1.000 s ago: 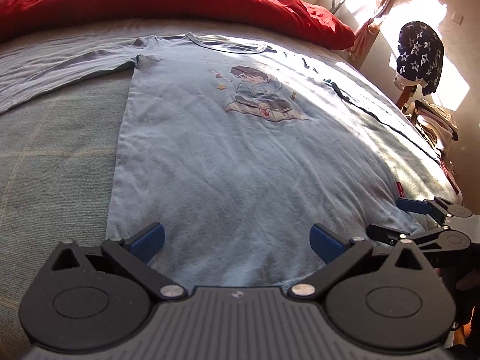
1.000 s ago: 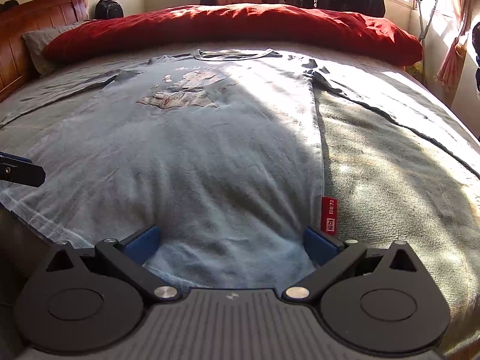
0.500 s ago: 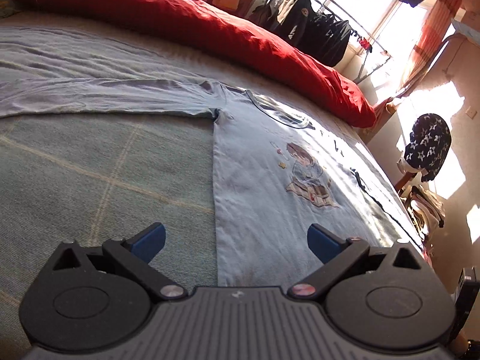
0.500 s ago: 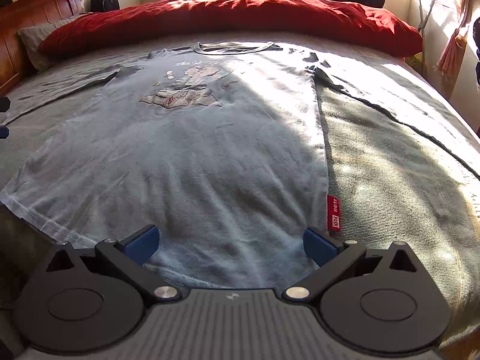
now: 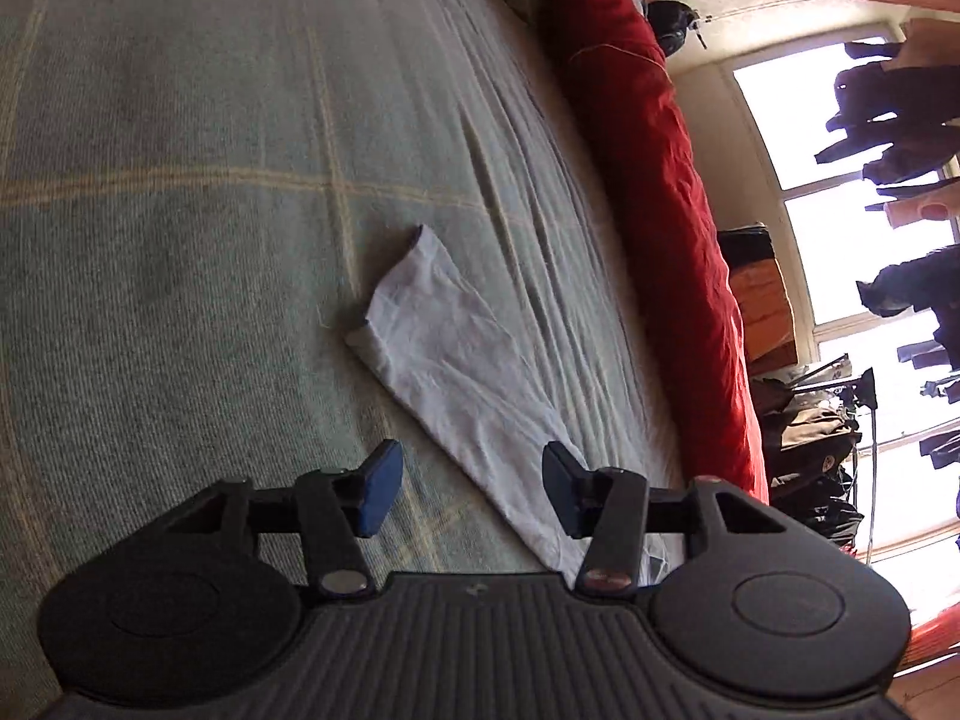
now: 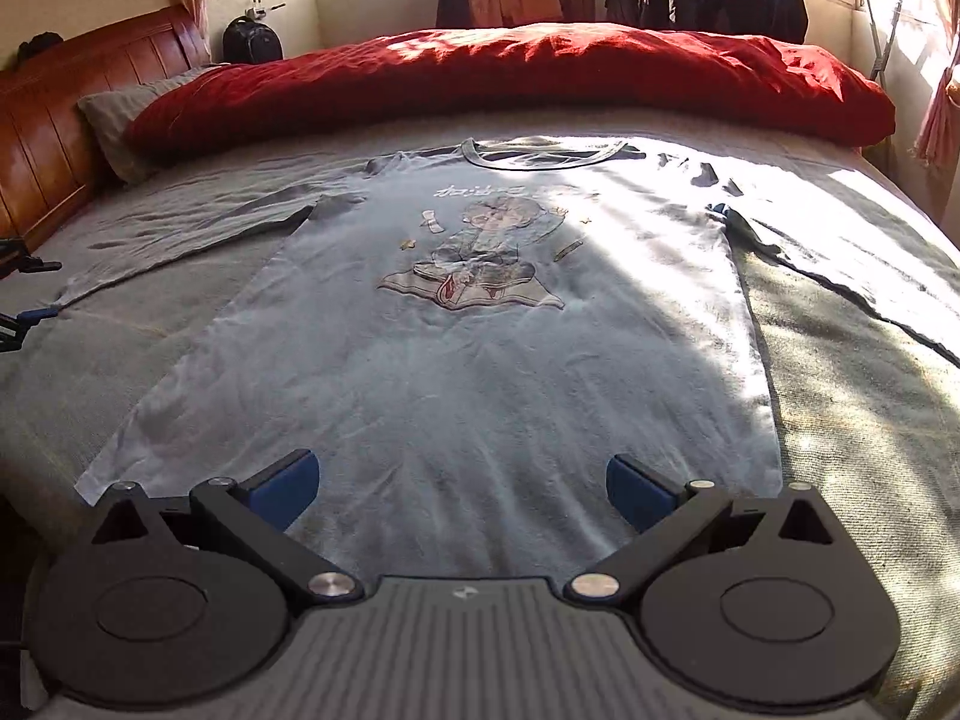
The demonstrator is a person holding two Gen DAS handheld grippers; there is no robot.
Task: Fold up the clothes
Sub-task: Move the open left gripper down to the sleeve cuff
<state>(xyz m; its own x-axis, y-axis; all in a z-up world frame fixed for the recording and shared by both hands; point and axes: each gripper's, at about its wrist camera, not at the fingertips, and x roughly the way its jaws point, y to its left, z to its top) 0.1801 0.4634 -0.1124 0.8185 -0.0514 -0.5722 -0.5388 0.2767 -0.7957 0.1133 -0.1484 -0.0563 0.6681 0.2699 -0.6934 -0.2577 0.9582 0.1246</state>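
- In the right wrist view, at the far left edge, we see the left gripper [image 6: 21, 294] as dark arms with a blue tip, just beside the cuff of the shirt's left sleeve [image 6: 180, 234]; from here we cannot tell whether it touches the cloth.
- In its own view we see the left gripper [image 5: 471, 492] with its blue pads [image 5: 378, 495] moderately apart and nothing between them; the sleeve [image 5: 456, 378] runs slantwise under the gap, its cuff end pointing away from the camera.
- Behind the sleeve lies a wooden headboard [image 6: 54, 126] with a grey pillow [image 6: 120, 120] against it.
- The grey-green blanket [image 6: 852, 450] covers the bed, and the long-sleeved light blue T-shirt [image 6: 480, 372] lies flat on it, front up, collar towards the far side.
- We see a cartoon print [image 6: 480, 258] on its chest, with a line of characters above it.
- The right gripper [image 6: 462, 489] sits low at the shirt's hem, jaws spread wide and empty, its pads [image 6: 285, 489] over the cloth; we cannot tell whether they rest on it.
- A red duvet [image 6: 510, 78] is bunched along the far edge of the bed, beyond the collar.
- The shirt's right sleeve [image 6: 840, 240] stretches out to the right in strong sunlight.
- Dark clothes hang on a drying rack [image 6: 888, 18] by the window at the upper right.
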